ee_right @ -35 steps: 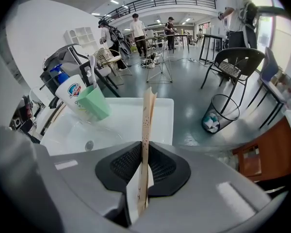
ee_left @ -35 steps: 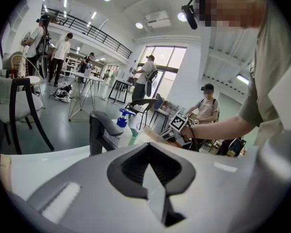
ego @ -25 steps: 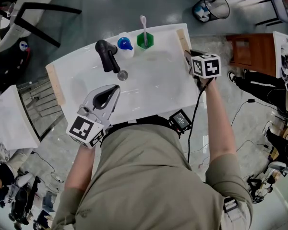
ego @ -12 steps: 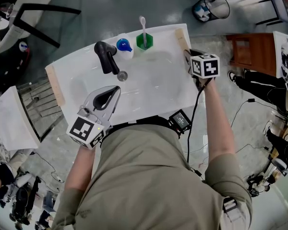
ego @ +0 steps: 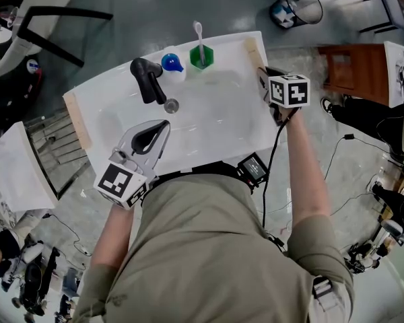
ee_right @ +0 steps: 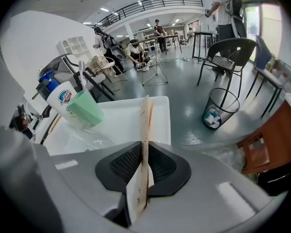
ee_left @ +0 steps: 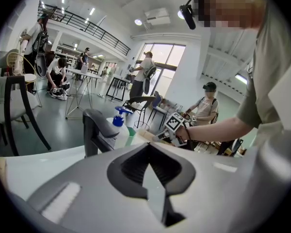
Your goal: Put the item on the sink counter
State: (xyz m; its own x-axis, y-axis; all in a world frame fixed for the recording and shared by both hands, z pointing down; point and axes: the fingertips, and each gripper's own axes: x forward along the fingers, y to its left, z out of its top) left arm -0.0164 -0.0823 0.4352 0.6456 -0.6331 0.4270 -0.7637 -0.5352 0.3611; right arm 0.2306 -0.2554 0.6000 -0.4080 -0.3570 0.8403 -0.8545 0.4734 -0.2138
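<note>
Right hand-held gripper: clamped on a thin, flat beige item, held edge-on between its jaws.
Item: it juts forward from the jaws along the right edge of the white sink desk; whether its far end touches the desk cannot be told.
Writing on item: small dark marks run down its face, too small to read.
Left hand-held gripper: jaws together, nothing between them, poised over the near side of the basin.
Back rim: a black faucet, a blue-pump soap bottle and a green cup with a white toothbrush upright in it stand in a row.
Bottle label: a round red-and-blue logo shows in the right gripper view, its lettering unreadable.
Left edge: a beige strip lies along the desk's rim.
Marker cubes: black-and-white square patterns, no words.
</note>
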